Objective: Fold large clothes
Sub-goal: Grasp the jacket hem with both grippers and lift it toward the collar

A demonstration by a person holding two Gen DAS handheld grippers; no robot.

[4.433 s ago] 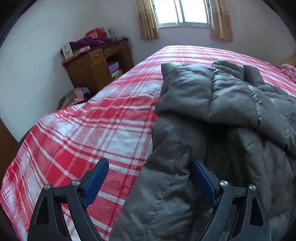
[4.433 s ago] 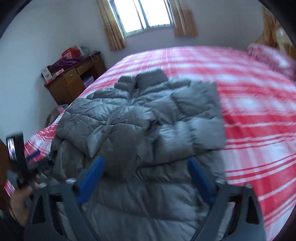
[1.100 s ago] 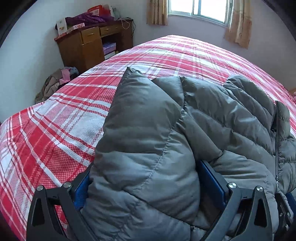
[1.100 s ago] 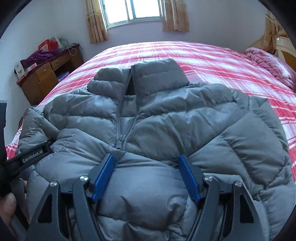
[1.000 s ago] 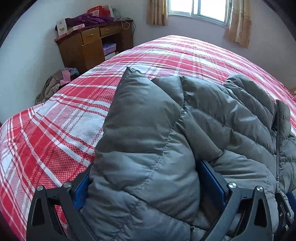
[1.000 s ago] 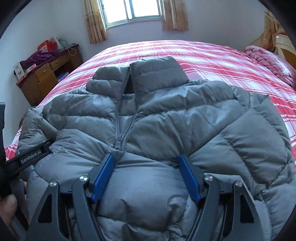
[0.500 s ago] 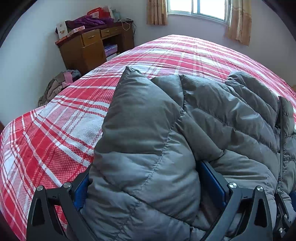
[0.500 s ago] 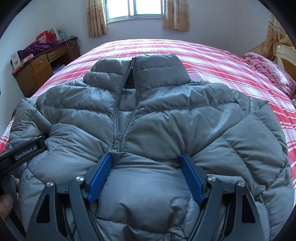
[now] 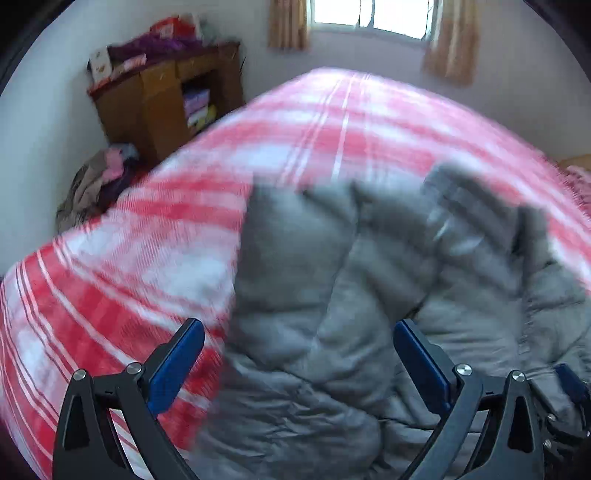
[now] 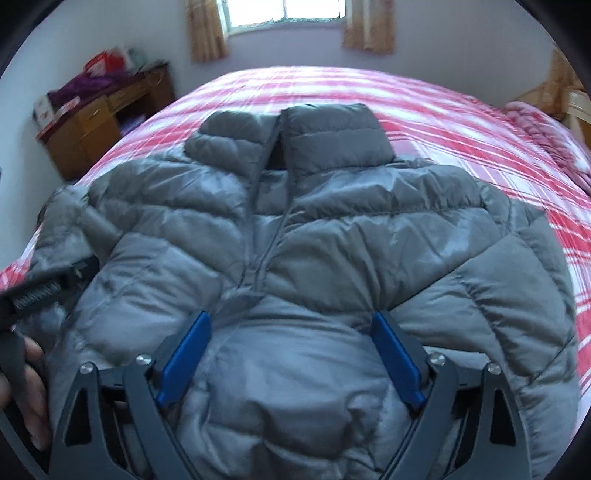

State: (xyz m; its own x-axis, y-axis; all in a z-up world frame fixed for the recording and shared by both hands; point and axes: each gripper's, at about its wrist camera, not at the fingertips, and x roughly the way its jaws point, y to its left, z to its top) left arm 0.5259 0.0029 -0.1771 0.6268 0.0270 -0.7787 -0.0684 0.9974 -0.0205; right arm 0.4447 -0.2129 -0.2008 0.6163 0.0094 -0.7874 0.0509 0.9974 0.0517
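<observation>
Right now I am holding both tongs over the grey puffer jacket point(image 10: 332, 229), which is lying on the red plaid bed point(image 10: 461, 110) with its collar pointing away from me toward the window point(image 10: 280, 11), so its long axis is running straight ahead. My right tongs point(image 10: 291, 354) are sitting over the folded-up hem at the middle, their jaws having just been opening; the padding is bulging between the blue pads without being pinched. My left tongs point(image 9: 295, 362) are standing apart too, clear of the sleeve side, which is blurred. That left edge is nearer my left hand point(image 10: 26, 387). The jacket is looking quilted, zipped and puffy, likely to spring back.
</observation>
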